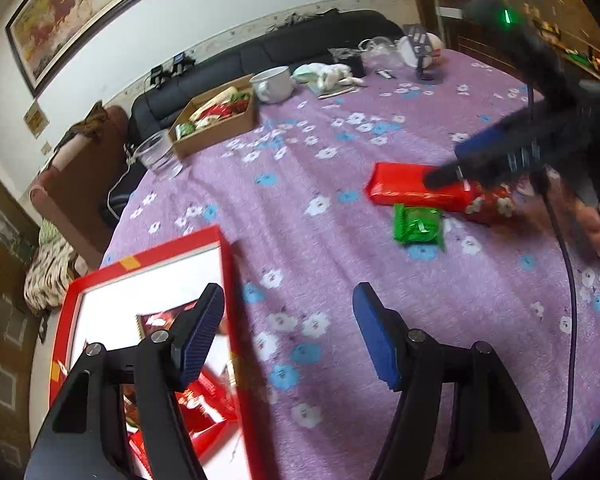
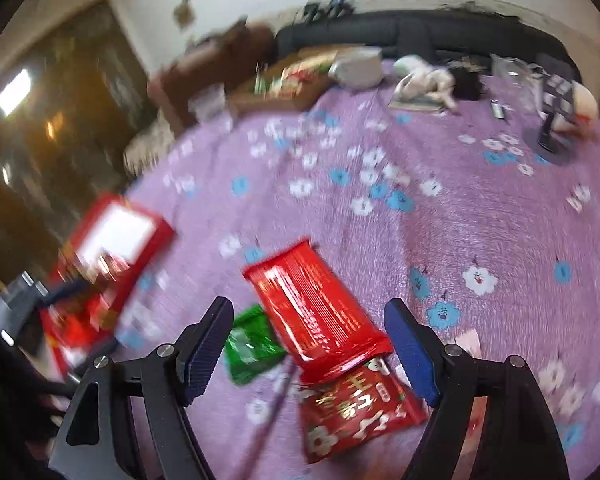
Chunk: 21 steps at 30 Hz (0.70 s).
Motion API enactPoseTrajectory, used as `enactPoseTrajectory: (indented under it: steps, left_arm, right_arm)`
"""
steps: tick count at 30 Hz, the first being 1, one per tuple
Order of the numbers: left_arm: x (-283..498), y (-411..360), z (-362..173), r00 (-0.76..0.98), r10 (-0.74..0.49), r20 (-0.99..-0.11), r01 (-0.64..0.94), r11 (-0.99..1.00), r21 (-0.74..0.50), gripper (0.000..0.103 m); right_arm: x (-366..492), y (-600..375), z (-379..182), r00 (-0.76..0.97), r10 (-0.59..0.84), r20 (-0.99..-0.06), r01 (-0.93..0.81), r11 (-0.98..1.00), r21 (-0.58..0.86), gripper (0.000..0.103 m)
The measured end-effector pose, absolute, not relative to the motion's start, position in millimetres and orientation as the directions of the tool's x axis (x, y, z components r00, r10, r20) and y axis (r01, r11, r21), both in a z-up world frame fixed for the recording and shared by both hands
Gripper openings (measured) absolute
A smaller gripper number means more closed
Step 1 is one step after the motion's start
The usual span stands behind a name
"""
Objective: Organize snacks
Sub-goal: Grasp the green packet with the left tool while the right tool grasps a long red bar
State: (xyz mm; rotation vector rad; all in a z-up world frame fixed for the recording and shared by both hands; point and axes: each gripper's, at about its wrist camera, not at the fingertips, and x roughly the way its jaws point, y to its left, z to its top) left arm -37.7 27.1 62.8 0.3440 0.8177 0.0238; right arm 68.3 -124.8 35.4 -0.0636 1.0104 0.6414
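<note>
A long red snack packet lies on the purple flowered tablecloth, partly over a second red packet, with a small green packet beside them. My right gripper is open just above them, holding nothing. In the left wrist view the same red packet and green packet lie at the right, with the right gripper over the red one. My left gripper is open and empty by the red box, which holds red packets.
A cardboard box of snacks, a white mug and a clear plastic cup stand at the table's far edge. Cloth, a glass jug and a small stand sit at the back. A purple cable trails along the right.
</note>
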Motion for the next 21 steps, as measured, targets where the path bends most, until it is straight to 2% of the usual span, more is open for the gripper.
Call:
enactPoseTrajectory:
  steps: [4,8,9,11,12,13,17,21]
  left_arm:
    - [-36.1,39.5,64.0,0.679,0.144,-0.720,0.094,0.956,0.279,0.066]
    - [-35.6,37.3,61.4,0.666,0.124,-0.736,0.115,0.957,0.266,0.066]
    - [-34.2,36.5,60.7,0.661,0.117,-0.742,0.120,0.958,0.259,0.066]
    - [-31.1,32.4,59.3,0.645,0.099,-0.758,0.131,0.963,0.237,0.066]
    - [-29.1,30.2,58.7,0.639,0.091,-0.764,0.136,0.964,0.229,0.066]
    - [-26.8,26.7,57.7,0.632,0.083,-0.770,0.146,0.964,0.224,0.066]
    - [-12.9,11.2,51.8,0.604,0.073,-0.793,0.165,0.963,0.215,0.066]
    - [5.4,-2.5,46.2,0.573,0.041,-0.818,0.167,0.972,0.166,0.066]
  right_arm:
    - [72.9,-104.5,13.6,0.347,0.394,-0.851,-0.574,0.807,0.140,0.079]
    - [88.8,-96.3,6.6,0.384,0.373,-0.845,-0.526,0.840,0.132,0.082]
    - [89.4,-93.2,6.6,0.400,0.354,-0.846,-0.519,0.848,0.110,0.080]
    - [86.5,-85.7,7.3,0.443,0.295,-0.847,-0.503,0.864,0.038,0.068]
    - [85.6,-83.7,7.9,0.457,0.280,-0.844,-0.502,0.865,0.015,0.055]
    - [87.2,-87.6,9.6,0.443,0.295,-0.847,-0.492,0.869,0.046,0.048]
    - [105.5,-120.3,10.9,0.374,0.404,-0.835,-0.383,0.887,0.258,0.048]
    - [115.7,-154.5,10.2,0.331,0.545,-0.770,-0.310,0.834,0.457,0.047]
